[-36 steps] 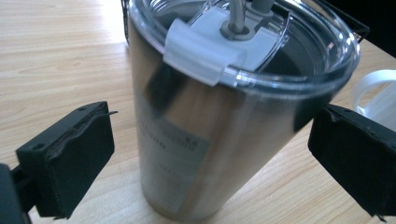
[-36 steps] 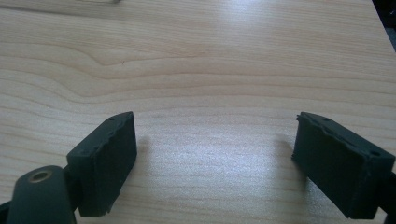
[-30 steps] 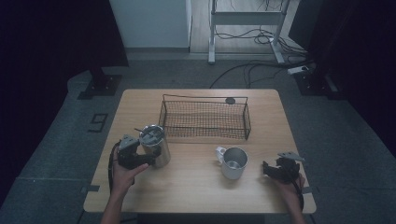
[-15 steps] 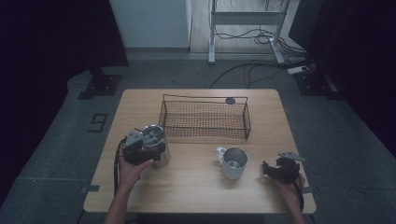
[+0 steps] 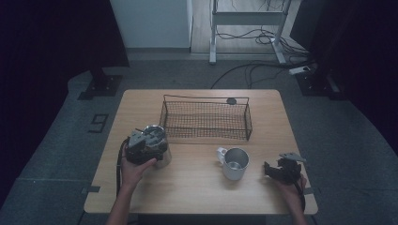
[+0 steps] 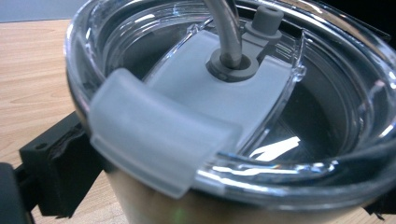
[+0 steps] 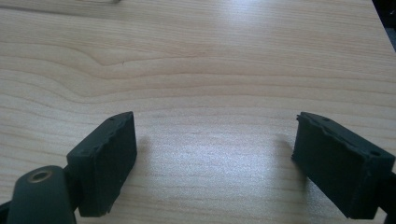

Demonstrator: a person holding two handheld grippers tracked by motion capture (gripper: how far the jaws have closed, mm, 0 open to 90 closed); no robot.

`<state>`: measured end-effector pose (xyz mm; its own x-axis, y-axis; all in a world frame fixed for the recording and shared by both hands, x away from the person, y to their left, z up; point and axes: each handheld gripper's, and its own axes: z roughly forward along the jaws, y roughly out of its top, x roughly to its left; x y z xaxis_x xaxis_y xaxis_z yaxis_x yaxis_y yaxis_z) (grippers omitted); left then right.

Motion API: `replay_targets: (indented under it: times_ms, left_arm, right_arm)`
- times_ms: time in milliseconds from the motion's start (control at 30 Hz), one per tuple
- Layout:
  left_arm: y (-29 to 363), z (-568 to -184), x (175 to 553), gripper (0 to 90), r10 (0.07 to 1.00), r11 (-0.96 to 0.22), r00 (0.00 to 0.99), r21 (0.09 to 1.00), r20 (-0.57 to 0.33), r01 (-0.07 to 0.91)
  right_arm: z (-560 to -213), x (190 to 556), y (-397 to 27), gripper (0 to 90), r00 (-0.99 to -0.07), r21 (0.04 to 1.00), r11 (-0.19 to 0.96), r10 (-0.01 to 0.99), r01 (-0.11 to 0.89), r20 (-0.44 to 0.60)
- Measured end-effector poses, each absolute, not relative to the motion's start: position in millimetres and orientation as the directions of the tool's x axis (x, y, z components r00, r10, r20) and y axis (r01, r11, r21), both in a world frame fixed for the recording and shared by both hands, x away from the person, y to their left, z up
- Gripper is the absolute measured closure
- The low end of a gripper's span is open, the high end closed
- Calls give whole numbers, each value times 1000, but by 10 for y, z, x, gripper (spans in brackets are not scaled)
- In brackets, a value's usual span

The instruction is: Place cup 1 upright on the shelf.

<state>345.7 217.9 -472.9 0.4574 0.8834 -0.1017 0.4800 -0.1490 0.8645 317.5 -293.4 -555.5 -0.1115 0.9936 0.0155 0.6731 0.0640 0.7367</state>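
A steel tumbler (image 5: 157, 140) with a clear lid (image 6: 219, 93) and a bent straw (image 6: 226, 28) stands at the table's left. My left gripper (image 5: 142, 148) reaches around it from the near side. Its jaws straddle the tumbler's wall, the left finger (image 6: 60, 172) against the metal, so it is shut on the tumbler. A steel mug (image 5: 233, 163) with its handle to the left stands open-side up right of centre. My right gripper (image 5: 271, 170) rests near the table's right front corner, pointing at the mug but apart from it. It stands open (image 7: 215, 135) over bare wood.
A black wire basket (image 5: 205, 119) stands across the back middle of the wooden table (image 5: 202, 192), with nothing seen in it. A small dark round object (image 5: 231, 101) lies behind the basket. Dark floor, cables and a stand surround the table.
My left gripper has slid right and forward, from beside the tumbler to around it. The mug and the right gripper have stayed put.
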Motion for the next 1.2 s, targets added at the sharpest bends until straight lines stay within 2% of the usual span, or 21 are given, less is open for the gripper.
replay_targets:
  times_ms: [433, 1200]
  left_arm:
    - [2158, -4715, 3417, 34, 888, -186, 457, 878, -42, 442]
    - [2229, -4666, 3436, 41, 887, -150, 454, 876, -86, 458]
  right_arm:
    - [-5555, 3175, -2934, 131, -112, 737, 64, 994, 673, 16]
    - [-5555, 3176, -2935, 132, -112, 737, 64, 994, 673, 16]
